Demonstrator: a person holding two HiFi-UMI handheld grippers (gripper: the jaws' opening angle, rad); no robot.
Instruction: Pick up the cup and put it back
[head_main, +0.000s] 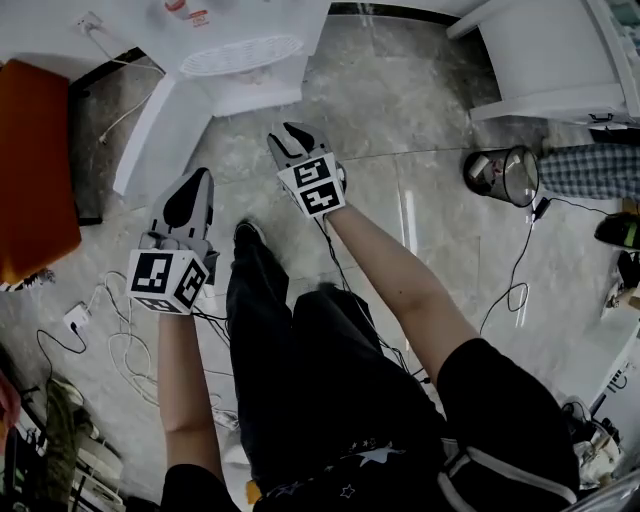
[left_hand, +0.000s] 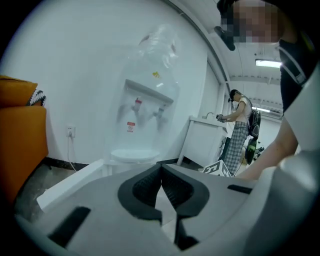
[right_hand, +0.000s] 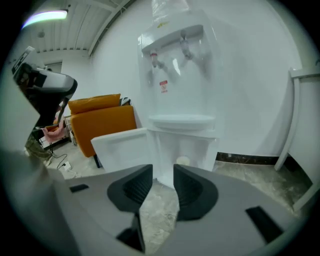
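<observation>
As both forearms (head_main: 400, 280) stretch forward, pose: tilted slightly down toward white water dispenser (right_hand: 175, 75)
Left grey gripper (left_hand: 161, 166): clenched, empty
Right grey gripper (right_hand: 162, 169): jaws parted, empty
Cup: cannot tell; pale round shape (right_hand: 183, 161) in dispenser's base

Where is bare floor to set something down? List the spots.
Bare floor lies between the water dispenser and the white cabinet, and on toward the bin. Crowded: cables at lower left, below the sofa.
</observation>
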